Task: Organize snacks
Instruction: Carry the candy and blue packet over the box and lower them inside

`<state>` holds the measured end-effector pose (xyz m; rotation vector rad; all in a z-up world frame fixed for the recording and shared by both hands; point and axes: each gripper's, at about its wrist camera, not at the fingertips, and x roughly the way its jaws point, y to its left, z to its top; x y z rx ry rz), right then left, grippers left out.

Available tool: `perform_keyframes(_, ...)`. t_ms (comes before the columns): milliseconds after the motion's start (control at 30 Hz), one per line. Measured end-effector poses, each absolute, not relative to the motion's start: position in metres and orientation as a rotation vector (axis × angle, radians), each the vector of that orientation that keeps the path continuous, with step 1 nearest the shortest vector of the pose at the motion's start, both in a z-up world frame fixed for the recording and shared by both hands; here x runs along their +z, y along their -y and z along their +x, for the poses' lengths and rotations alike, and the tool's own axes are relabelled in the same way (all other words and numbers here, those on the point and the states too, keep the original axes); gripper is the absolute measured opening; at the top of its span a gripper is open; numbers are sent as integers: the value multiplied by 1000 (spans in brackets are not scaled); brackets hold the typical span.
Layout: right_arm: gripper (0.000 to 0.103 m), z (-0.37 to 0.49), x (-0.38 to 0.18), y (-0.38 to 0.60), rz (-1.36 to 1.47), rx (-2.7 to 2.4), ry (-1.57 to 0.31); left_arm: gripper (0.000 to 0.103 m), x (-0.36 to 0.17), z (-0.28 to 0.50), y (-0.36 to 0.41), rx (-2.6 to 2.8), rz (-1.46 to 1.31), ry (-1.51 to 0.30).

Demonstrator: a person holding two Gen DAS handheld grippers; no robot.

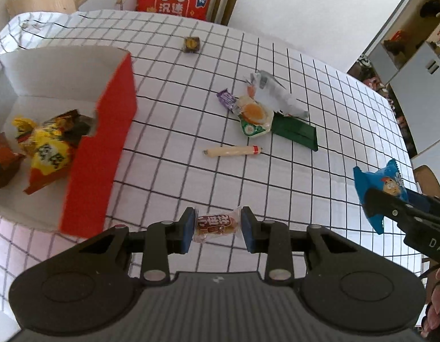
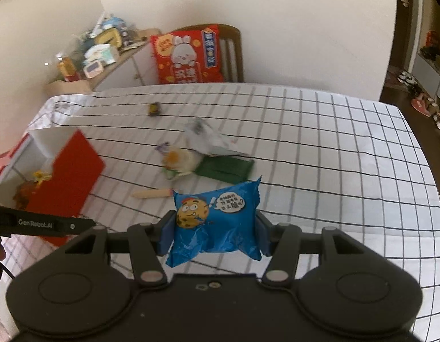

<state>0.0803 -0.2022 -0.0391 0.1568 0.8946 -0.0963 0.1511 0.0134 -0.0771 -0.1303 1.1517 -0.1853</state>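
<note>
My left gripper is shut on a small clear-wrapped brown pastry, held above the checked tablecloth just right of the red box. My right gripper is shut on a blue cookie packet, also lifted off the table; the same blue packet shows at the right edge of the left wrist view. The red box holds a yellow packet and other wrapped snacks.
On the cloth lie a sausage stick, an egg-picture packet, a green packet, a silver wrapper, a purple candy and a small dark sweet. A chair with a red cushion stands behind the table.
</note>
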Motion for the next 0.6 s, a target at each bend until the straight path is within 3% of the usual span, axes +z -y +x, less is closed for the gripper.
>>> perform_keyframes(600,55,87,0,95,91,68,-850,33,-25,105,-109,-142,-160,-1052)
